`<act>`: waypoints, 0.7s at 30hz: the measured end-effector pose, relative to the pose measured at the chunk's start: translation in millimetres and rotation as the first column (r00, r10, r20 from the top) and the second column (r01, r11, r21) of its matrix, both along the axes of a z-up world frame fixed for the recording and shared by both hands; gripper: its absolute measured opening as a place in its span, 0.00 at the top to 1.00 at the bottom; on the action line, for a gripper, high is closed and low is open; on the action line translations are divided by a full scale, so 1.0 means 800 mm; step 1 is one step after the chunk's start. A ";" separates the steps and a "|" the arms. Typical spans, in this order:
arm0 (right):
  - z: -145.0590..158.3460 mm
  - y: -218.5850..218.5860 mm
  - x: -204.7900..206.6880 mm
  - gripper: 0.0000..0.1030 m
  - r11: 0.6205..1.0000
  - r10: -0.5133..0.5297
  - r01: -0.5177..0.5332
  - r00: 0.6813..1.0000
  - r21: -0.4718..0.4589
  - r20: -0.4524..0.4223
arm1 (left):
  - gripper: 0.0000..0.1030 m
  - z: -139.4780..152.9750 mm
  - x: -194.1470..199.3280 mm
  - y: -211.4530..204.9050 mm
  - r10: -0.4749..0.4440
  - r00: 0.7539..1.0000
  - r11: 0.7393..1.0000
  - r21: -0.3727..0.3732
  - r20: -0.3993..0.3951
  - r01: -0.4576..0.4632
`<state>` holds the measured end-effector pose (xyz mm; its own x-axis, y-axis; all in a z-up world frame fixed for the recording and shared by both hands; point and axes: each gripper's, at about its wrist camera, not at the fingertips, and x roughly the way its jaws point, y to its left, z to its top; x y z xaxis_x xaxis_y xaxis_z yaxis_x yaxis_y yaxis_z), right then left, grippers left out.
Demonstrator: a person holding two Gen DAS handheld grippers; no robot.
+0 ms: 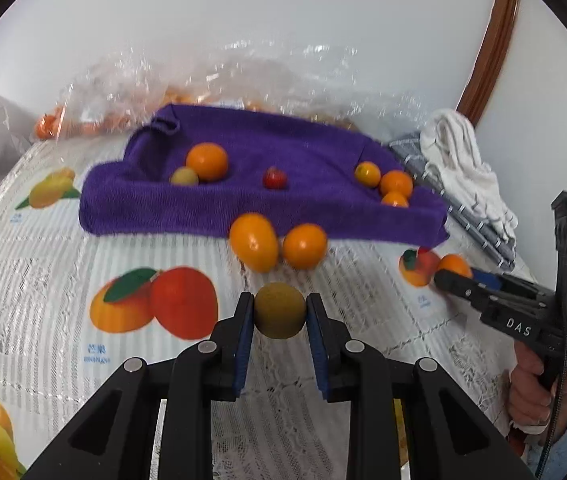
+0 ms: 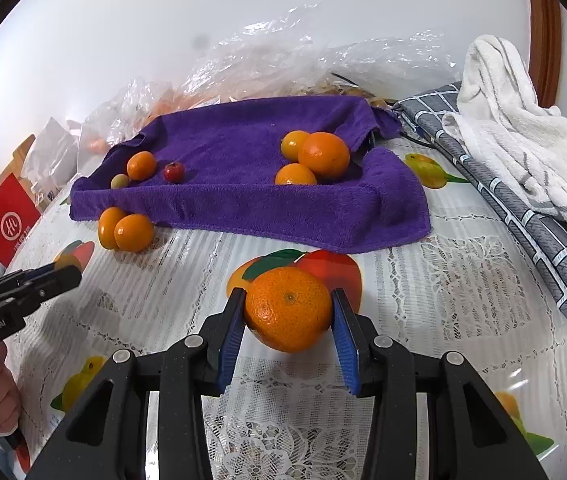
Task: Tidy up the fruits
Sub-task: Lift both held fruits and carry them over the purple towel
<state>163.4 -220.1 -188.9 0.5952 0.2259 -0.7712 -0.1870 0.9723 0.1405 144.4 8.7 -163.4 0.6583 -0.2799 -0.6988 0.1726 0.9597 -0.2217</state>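
Fruits are gripped by both tools: a greenish-brown fruit [image 1: 279,310] by the left gripper [image 1: 279,314]; a mandarin [image 2: 288,309] by the right gripper [image 2: 288,314]; a purple towel [image 2: 243,184] is seen at twelve o'clock.

Both views bright, even, diffuse light; source not visible. White wall [image 2: 123,40] washed out, near blown. Shadows soft: faint under tangerine [image 2: 288,308] on tablecloth [image 2: 463,300], darker along purple towel [image 2: 243,184] folds. Specular glare on plastic bags [image 1: 283,64] & small highlights on fruit skins. Strong fisheye bend, black vignette in corners. Left view softer w/ motion blur, esp. bags & far fruit; right view sharper. Gripper bodies at bottom edge slightly soft.
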 end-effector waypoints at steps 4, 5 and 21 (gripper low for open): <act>0.001 -0.005 -0.001 0.59 1.000 -0.011 0.011 1.000 0.021 0.007 | 0.76 0.010 -0.005 0.003 0.013 0.998 1.000 -0.006 0.062 -0.013; 0.002 -0.006 -0.002 0.59 1.000 -0.014 0.014 1.000 0.028 0.008 | 0.76 0.012 -0.005 0.003 0.015 0.997 1.000 -0.006 0.070 -0.015; 0.033 -0.006 -0.003 0.59 0.998 -0.048 0.048 0.999 0.047 -0.004 | 0.76 0.042 -0.015 0.040 0.135 0.982 0.991 -0.037 0.130 -0.131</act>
